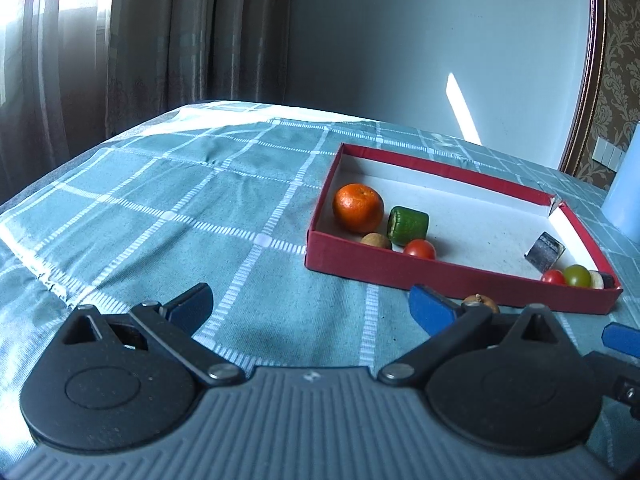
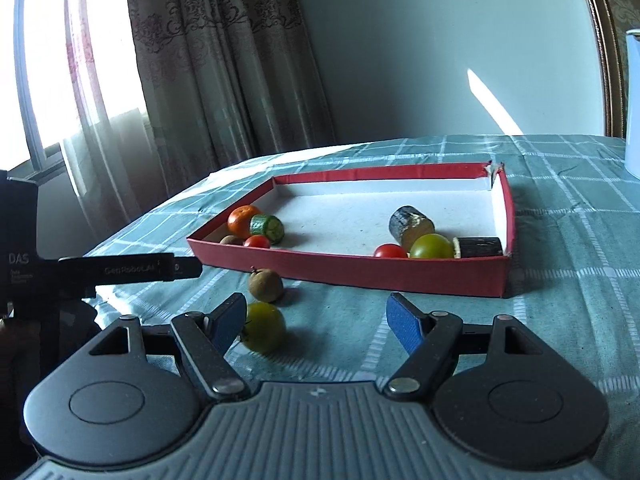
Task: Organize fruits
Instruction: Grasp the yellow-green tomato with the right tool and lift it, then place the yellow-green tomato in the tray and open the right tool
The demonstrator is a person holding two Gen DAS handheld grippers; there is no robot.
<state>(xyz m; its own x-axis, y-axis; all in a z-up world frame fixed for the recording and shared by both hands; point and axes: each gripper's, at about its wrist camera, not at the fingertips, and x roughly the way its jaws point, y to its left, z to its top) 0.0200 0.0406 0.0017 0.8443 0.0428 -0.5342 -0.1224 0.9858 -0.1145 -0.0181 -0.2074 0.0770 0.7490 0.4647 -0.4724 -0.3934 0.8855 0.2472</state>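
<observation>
Teal checked cloth (image 1: 168, 200) covers the table, curtains (image 2: 208, 60) and a bright window behind, pale wall at the back. Red tray (image 2: 352, 270) with a white floor sits on the cloth.

Tray, left end: orange (image 1: 358, 207), green cucumber chunk (image 1: 408, 225) just beside it, a small brown fruit (image 1: 376, 241) and a red tomato (image 1: 419, 249) against the near wall. Tray, right end: dark cut cylinder (image 2: 410, 222) lying on its side, another red tomato (image 2: 390, 251), green tomato (image 2: 431, 246), and a second dark cut piece (image 2: 478, 247) in the near right corner, all bunched close together.

Outside the tray, on the cloth near its front wall: brown longan (image 2: 266, 285) and a yellow-green tomato (image 2: 263, 326), close to each other, not clearly touching.

Left gripper (image 1: 310, 306): jaws spread wide, nothing between them, low over bare cloth left of the tray. Its right finger partly hides the longan in its own view.

Right gripper (image 2: 316, 320): jaws also spread wide, gripping nothing. Left blue pad (image 2: 228, 326) sits right against the yellow-green tomato; can't tell if it touches. Tomato is off to the left side of the gap, not centred.

Left gripper's body shows at the left edge of the right view, beside the longan. Pale blue container (image 1: 626, 196) stands on the cloth right of the tray.
</observation>
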